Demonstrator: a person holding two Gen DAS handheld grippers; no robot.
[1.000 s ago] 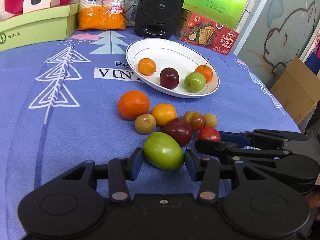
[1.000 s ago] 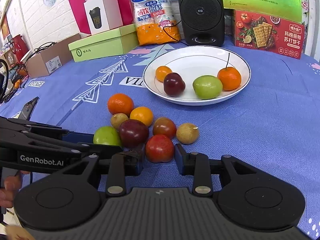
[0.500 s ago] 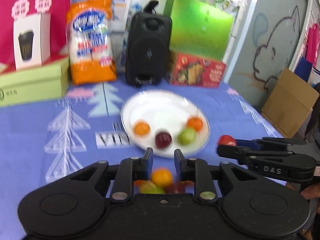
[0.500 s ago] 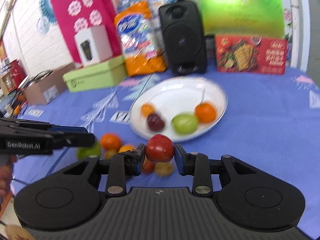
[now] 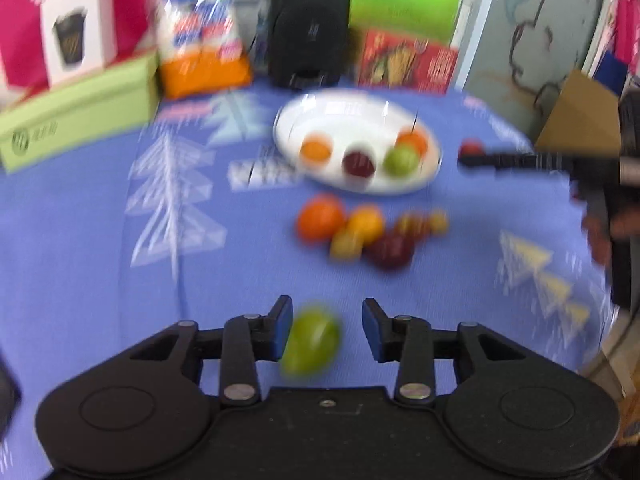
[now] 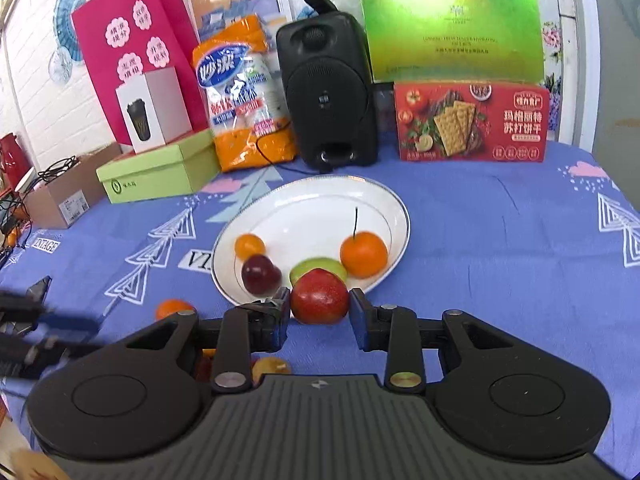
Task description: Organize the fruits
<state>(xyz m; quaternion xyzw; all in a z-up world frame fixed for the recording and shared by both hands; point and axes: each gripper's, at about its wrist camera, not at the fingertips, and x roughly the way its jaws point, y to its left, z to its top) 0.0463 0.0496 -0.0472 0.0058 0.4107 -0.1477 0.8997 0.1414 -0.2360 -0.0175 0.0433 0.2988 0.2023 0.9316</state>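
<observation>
My right gripper (image 6: 319, 314) is shut on a red apple (image 6: 319, 296) and holds it in the air just before the near rim of the white plate (image 6: 320, 204). The plate holds two oranges, a dark plum (image 6: 260, 275) and a green fruit (image 6: 318, 266). In the blurred left wrist view, my left gripper (image 5: 326, 332) is open, with a green mango (image 5: 311, 344) between its jaws, touching the left pad and clear of the right one. Several loose fruits (image 5: 370, 232) lie on the blue cloth between the mango and the plate (image 5: 356, 116).
A black speaker (image 6: 328, 92), an orange bag of paper cups (image 6: 244, 96), a red cracker box (image 6: 470, 122), a green shoebox (image 6: 160, 170) and a pink bag stand behind the plate. A cardboard box (image 5: 576, 116) sits off the table's right edge.
The right gripper has lifted the red apple and carried it toward the plate. The left gripper has drawn back from the fruit pile and opened wider; the green mango now lies apart from the pile.
</observation>
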